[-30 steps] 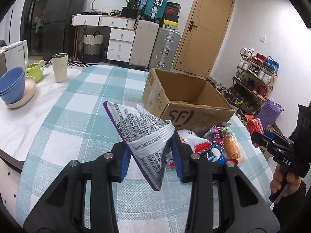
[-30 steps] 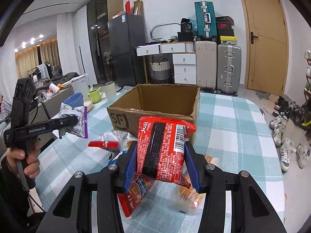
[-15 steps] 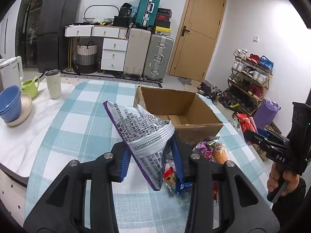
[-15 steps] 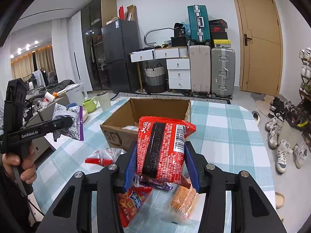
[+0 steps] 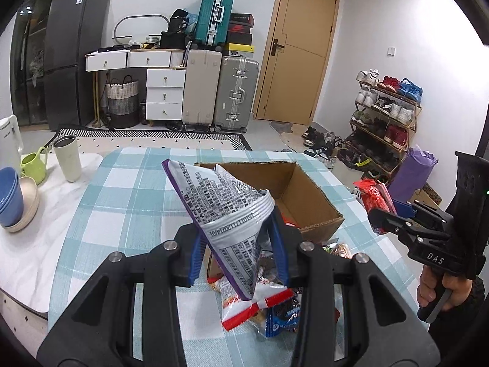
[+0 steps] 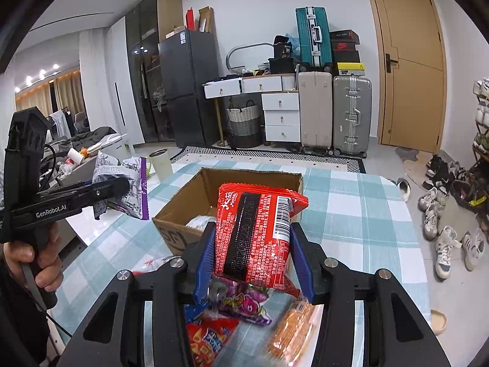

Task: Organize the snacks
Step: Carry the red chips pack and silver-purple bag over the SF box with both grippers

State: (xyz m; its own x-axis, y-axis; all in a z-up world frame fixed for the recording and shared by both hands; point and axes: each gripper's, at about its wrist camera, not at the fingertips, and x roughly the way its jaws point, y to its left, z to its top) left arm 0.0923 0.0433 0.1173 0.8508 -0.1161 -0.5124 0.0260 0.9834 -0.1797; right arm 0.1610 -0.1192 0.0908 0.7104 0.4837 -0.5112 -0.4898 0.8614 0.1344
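I am holding the left gripper (image 5: 238, 253) clamped on a silver-and-purple snack packet (image 5: 226, 214), its blue pads pinching the lower part while the printed top is fanning out above and hiding part of the cardboard box (image 5: 308, 205) behind it. My right gripper (image 6: 253, 263) is squeezing a red snack packet (image 6: 253, 232) between its pads, jaws fairly narrow, the packet standing upright with its barcode facing me. That red packet is blocking most of the box interior in the right wrist view, so I am only making out one pale wrapped item (image 6: 198, 223) inside; I cannot tell what else is in there. Below both grippers, loose snacks (image 6: 241, 302) are lying on the checked tablecloth (image 5: 122, 202), partly cut off by the gripper frames and blurred. The left wrist view is showing me the right gripper from the side, with the person's hand (image 5: 440, 287) on its handle at the frame edge, plus cups and bowls (image 5: 12, 195) on the table's white part. The right wrist view is showing the left gripper from the side, held in a hand (image 6: 39, 260) and carrying its packet beside the box.
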